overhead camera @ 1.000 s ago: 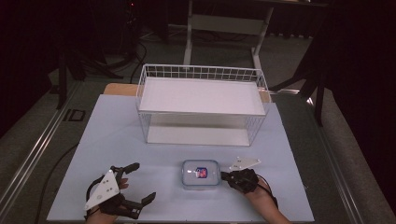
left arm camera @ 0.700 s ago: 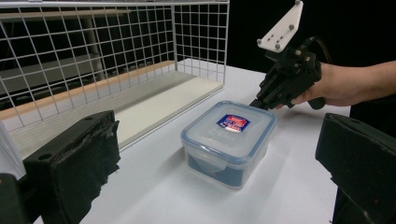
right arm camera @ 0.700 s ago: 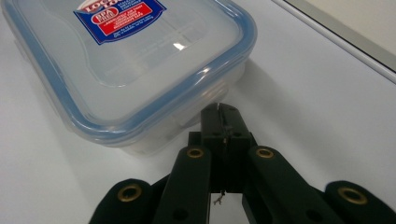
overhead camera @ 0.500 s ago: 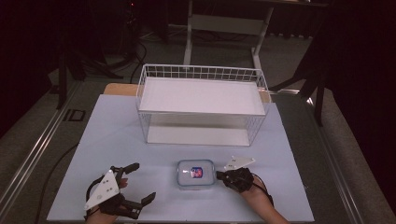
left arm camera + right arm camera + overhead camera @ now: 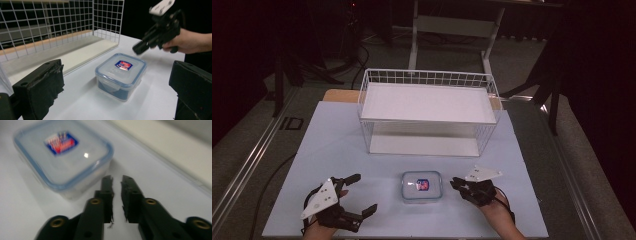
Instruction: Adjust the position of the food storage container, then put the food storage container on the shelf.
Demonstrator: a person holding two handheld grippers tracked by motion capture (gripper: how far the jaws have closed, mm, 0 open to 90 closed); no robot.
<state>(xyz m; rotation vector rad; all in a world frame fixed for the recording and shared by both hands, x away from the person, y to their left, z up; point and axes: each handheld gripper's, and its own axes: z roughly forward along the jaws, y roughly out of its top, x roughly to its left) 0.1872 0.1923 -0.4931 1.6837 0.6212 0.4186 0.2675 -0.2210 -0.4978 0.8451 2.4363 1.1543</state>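
A lidded container sits between the left tongs and right tongs.

A pale worktop is lit from above, while the room behind is left dark. Grey carpeted floor is seen around it, and a white metal frame beyond.

The right tongs now sit just clear of the lidded box, lifted slightly, their jaws newly parted with nothing between them.
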